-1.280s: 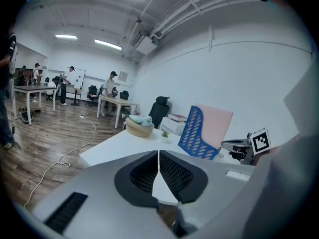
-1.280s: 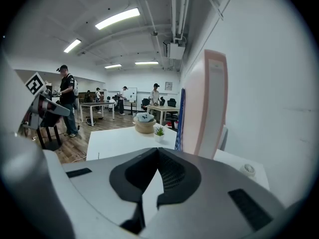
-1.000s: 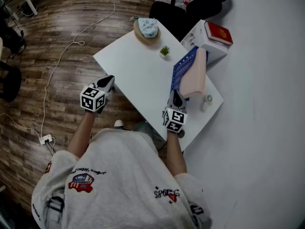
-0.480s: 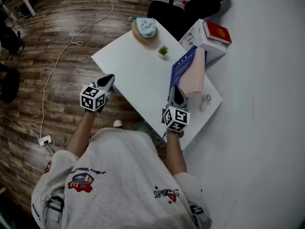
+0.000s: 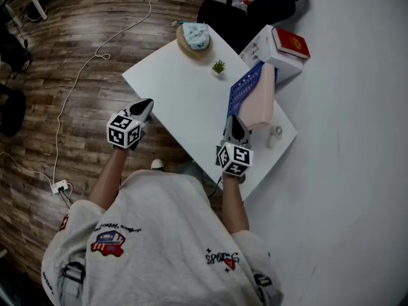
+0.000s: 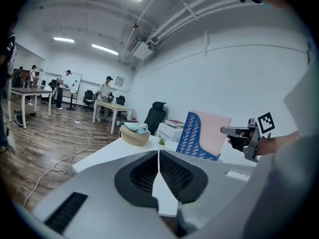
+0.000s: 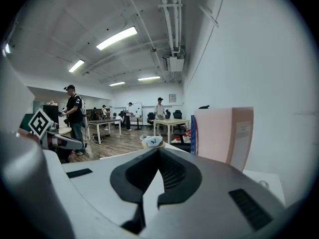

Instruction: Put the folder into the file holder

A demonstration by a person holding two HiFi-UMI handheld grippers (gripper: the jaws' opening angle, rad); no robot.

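Note:
A pale pink folder (image 5: 262, 99) stands upright inside the blue mesh file holder (image 5: 243, 92) on the right part of the white table (image 5: 185, 101). My right gripper (image 5: 234, 122) is shut and holds nothing; it hovers just in front of the holder's near end. In the right gripper view the folder (image 7: 224, 133) rises close at the right. My left gripper (image 5: 146, 106) is shut and empty, off the table's left edge over the floor. From the left gripper view I see the holder (image 6: 195, 138) with the folder (image 6: 215, 132) in it.
A small potted plant (image 5: 218, 67) and a round basket with a light-blue cloth (image 5: 194, 38) sit at the table's far end. A small roll of tape (image 5: 276, 132) lies right of the holder. A white box with a red book (image 5: 291, 44) and a black chair stand beyond the table.
My right gripper has drawn back a little from the folder, toward the person. The folder stays in the holder. The left gripper has hardly moved.

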